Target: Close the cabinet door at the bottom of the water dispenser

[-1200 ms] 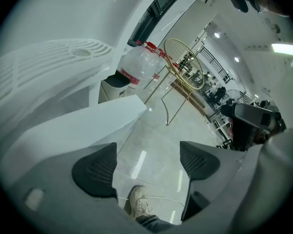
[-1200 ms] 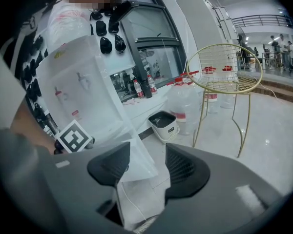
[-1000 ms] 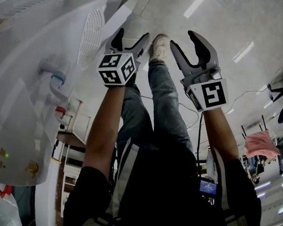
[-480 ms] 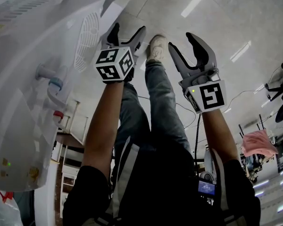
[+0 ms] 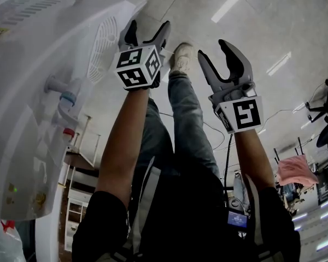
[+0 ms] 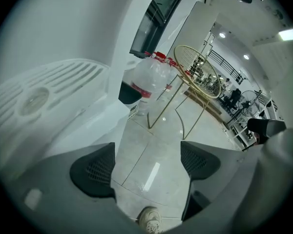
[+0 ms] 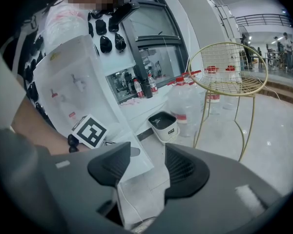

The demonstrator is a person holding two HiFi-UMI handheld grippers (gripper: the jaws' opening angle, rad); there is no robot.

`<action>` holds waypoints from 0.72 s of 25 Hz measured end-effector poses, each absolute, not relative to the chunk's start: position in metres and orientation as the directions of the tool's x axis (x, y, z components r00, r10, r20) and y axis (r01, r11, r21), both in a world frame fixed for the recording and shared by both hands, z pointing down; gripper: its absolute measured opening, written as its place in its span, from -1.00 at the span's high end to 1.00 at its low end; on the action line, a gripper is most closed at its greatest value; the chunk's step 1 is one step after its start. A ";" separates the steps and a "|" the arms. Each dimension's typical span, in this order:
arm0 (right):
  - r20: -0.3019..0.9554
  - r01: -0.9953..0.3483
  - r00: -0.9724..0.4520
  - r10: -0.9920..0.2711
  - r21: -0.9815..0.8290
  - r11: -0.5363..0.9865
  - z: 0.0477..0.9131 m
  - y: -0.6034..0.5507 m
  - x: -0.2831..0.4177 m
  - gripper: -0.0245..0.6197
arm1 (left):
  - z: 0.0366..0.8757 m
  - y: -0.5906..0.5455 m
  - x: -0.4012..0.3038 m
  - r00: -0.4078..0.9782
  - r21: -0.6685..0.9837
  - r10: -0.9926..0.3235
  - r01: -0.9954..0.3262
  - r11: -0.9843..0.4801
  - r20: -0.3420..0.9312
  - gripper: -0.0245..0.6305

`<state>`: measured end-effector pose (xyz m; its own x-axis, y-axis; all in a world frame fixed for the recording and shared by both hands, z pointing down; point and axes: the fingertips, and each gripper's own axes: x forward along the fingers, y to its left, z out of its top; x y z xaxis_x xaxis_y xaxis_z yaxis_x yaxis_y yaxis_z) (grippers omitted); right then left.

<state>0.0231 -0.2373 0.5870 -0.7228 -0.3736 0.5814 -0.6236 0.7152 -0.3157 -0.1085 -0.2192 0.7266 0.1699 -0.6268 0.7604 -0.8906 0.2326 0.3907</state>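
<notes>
Standing upright at the head view's left, the water dispenser [image 5: 38, 91] runs lengthwise down to the floor, its bottom cabinet door [image 7: 139, 162] seemingly ajar (a white panel beside the left gripper [image 5: 148, 29]). That gripper and the right gripper [image 5: 213, 51] both hold their jaws apart and empty above glossy pale floor tiles [image 5: 251, 31], with a gold wire chair [image 7: 229, 67] nearby.

bright ceiling glare on floor [image 5: 246, 31], fisheye-warped edges.

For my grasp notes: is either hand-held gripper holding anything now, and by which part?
Nothing is held. The left hand-held gripper has its jaws apart with only floor seen between them, and the right hand-held gripper is open and empty too.
</notes>
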 end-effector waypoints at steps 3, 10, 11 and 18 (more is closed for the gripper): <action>0.583 -0.620 -0.724 -0.369 -0.315 0.719 0.588 -0.241 0.024 0.25 | 0.726 -0.226 -0.112 0.154 0.388 -0.632 -0.887 0.250 0.759 -0.40; 0.575 -0.618 -0.728 -0.373 -0.313 0.721 0.587 -0.247 0.025 0.25 | 0.730 -0.233 -0.117 0.111 0.364 -0.632 -0.886 0.286 0.767 -0.43; 0.575 -0.619 -0.728 -0.374 -0.313 0.720 0.587 -0.248 0.025 0.25 | 0.731 -0.234 -0.118 0.103 0.359 -0.631 -0.886 0.293 0.769 -0.44; 0.576 -0.621 -0.726 -0.375 -0.316 0.717 0.587 -0.249 0.031 0.25 | 0.734 -0.238 -0.123 0.053 0.328 -0.622 -0.882 0.337 0.781 -0.54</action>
